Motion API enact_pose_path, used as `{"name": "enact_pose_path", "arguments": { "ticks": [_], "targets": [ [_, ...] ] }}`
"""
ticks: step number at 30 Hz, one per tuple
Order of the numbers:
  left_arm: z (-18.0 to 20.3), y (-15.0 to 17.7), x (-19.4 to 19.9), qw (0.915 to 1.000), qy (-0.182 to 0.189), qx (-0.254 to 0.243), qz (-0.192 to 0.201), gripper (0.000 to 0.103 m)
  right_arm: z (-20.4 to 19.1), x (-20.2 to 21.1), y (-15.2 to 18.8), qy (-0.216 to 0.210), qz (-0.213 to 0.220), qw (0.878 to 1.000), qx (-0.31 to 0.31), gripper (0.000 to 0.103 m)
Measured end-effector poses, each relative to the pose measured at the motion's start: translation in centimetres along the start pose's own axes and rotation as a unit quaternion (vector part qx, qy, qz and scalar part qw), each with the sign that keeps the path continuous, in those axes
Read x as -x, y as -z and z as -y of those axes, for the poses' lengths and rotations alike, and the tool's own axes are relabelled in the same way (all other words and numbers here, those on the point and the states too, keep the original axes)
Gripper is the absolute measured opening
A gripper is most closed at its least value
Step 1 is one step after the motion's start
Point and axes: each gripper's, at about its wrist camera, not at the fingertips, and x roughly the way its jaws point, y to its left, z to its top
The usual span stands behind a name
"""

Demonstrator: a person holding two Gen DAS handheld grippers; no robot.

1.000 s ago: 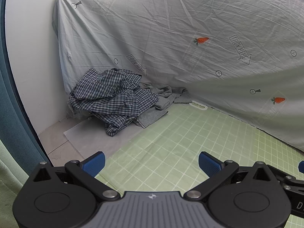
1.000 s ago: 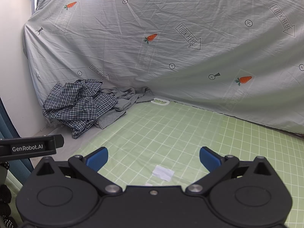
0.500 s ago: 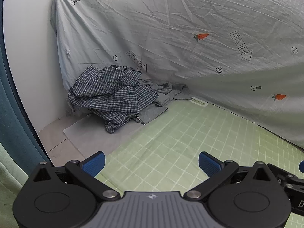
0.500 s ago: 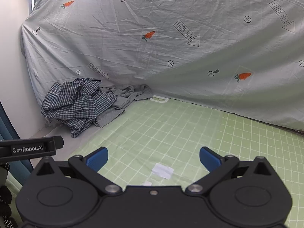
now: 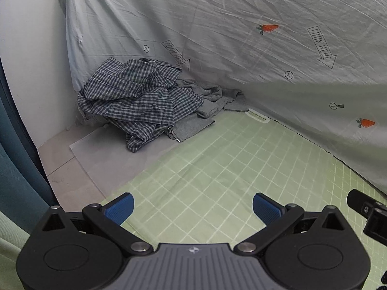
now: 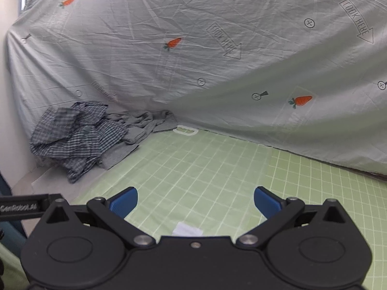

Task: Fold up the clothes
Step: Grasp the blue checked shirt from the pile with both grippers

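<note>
Both grippers hang over the green mat with nothing in them. The left gripper has its blue fingers spread wide, bare grid showing between them. The right gripper is spread just as wide, and a small white tag lies on the mat between its fingers, close to its body.

The clothes sit in a heap well away from both, in the corner where the white wall meets the grey sheet. From the left gripper the heap lies at about eleven o'clock; from the right, nearer ten. A checked shirt is crumpled on top, spilling toward the near side. A grey garment lies under and beside it at its three o'clock, one flat edge touching the mat, with a zipper showing at the seam between the two.

The sheet, printed with carrots and arrows, hangs as a backdrop from nine to three. A white handle sits at the mat's far edge, just beside the grey garment.
</note>
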Motion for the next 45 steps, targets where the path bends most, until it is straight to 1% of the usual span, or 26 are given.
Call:
{"name": "enact_pose_path", "arguments": {
  "ticks": [4, 7, 9, 11, 14, 18, 21, 23, 26, 28, 29, 31, 32, 33, 34, 35, 36, 37, 38, 39, 40, 42, 45],
  "targets": [
    [-0.4, -1.8, -2.9, 0.9992, -0.015, 0.038, 0.0, 0.103, 0.5, -3.4, -2.1, 0.002, 0.003, 1.0, 0.014, 0.103],
    [-1.7, -3.7, -5.7, 0.9967, -0.04, 0.071, 0.004, 0.103, 0.2, -6.7, -4.0, -0.004, -0.005, 1.0, 0.022, 0.103],
    [-3.0, -5.2, -7.8, 0.9936, -0.062, 0.094, 0.006, 0.103, -0.2, -9.3, -5.2, -0.012, -0.014, 1.0, 0.025, 0.103],
    [-4.5, -6.7, -10.5, 0.9894, -0.088, 0.115, 0.003, 0.103, -1.1, -12.7, -6.4, -0.02, -0.022, 0.999, 0.033, 0.103],
    [-7.2, -8.7, -14.7, 0.981, -0.128, 0.146, -0.009, 0.103, -2.9, -18.1, -8.0, -0.034, -0.04, 0.997, 0.048, 0.103],
    [-11.8, -11.3, -19.7, 0.9641, -0.171, 0.202, -0.02, 0.103, -6.4, -25.6, -9.6, -0.073, -0.073, 0.993, 0.058, 0.103],
    [-14.9, -12.9, -22.0, 0.9521, -0.208, 0.224, 0.0, 0.103, -10.3, -30.8, -9.9, -0.11, -0.096, 0.987, 0.07, 0.1],
    [-16.5, -13.7, -23.3, 0.9477, -0.217, 0.234, 0.006, 0.103, -13.6, -33.8, -9.6, -0.135, -0.108, 0.982, 0.082, 0.091],
    [-18.9, -14.9, -25.1, 0.9418, -0.227, 0.247, 0.012, 0.102, -17.5, -37.3, -9.2, -0.169, -0.116, 0.974, 0.1, 0.085],
    [-19.8, -15.1, -26.2, 0.9416, -0.217, 0.258, 0.008, 0.101, -19.9, -39.3, -9.0, -0.196, -0.119, 0.966, 0.115, 0.081],
    [-20.1, -15.2, -26.7, 0.9417, -0.211, 0.262, 0.007, 0.099, -21.0, -40.2, -9.0, -0.21, -0.122, 0.962, 0.121, 0.075],
    [-20.2, -15.2, -27.3, 0.9431, -0.199, 0.266, 0.009, 0.089, -22.6, -41.4, -9.1, -0.233, -0.126, 0.957, 0.115, 0.069],
    [-20.0, -15.3, -27.5, 0.945, -0.192, 0.265, 0.012, 0.085, -23.0, -42.1, -9.3, -0.242, -0.135, 0.956, 0.099, 0.067],
    [-19.9, -15.4, -27.6, 0.9468, -0.185, 0.263, 0.015, 0.074, -23.4, -42.7, -9.6, -0.252, -0.144, 0.954, 0.082, 0.068],
    [-19.6, -15.6, -27.6, 0.9492, -0.179, 0.258, 0.018, 0.063, -23.8, -43.4, -9.8, -0.261, -0.152, 0.951, 0.065, 0.063],
    [-19.2, -15.8, -27.5, 0.9524, -0.175, 0.249, 0.02, 0.057, -24.0, -43.6, -10.0, -0.275, -0.155, 0.947, 0.05, 0.053],
    [-18.7, -16.0, -27.4, 0.9555, -0.172, 0.239, 0.021, 0.049, -24.1, -43.6, -10.2, -0.287, -0.153, 0.945, 0.046, 0.046],
    [-18.3, -16.3, -27.3, 0.9586, -0.168, 0.229, 0.022, 0.036, -24.4, -43.5, -10.3, -0.295, -0.15, 0.942, 0.052, 0.025],
    [-17.9, -16.5, -27.1, 0.9614, -0.162, 0.221, 0.023, 0.028, -24.5, -43.3, -10.3, -0.304, -0.146, 0.939, 0.06, 0.002],
    [-17.5, -16.7, -26.9, 0.9639, -0.151, 0.218, 0.024, 0.014, -24.6, -42.7, -10.2, -0.3, -0.137, 0.942, 0.066, 0.002],
    [-17.2, -17.0, -26.6, 0.9659, -0.144, 0.214, 0.026, 0.012, -24.3, -42.0, -10.1, -0.295, -0.127, 0.945, 0.068, 0.001],
    [-16.4, -17.2, -25.7, 0.9686, -0.141, 0.202, 0.033, 0.009, -23.4, -40.5, -9.7, -0.282, -0.109, 0.951, 0.07, 0.001],
    [-15.1, -17.1, -23.7, 0.9725, -0.117, 0.197, 0.042, 0.007, -20.6, -37.8, -8.7, -0.28, -0.093, 0.954, 0.047, 0.001]
  ]
}}
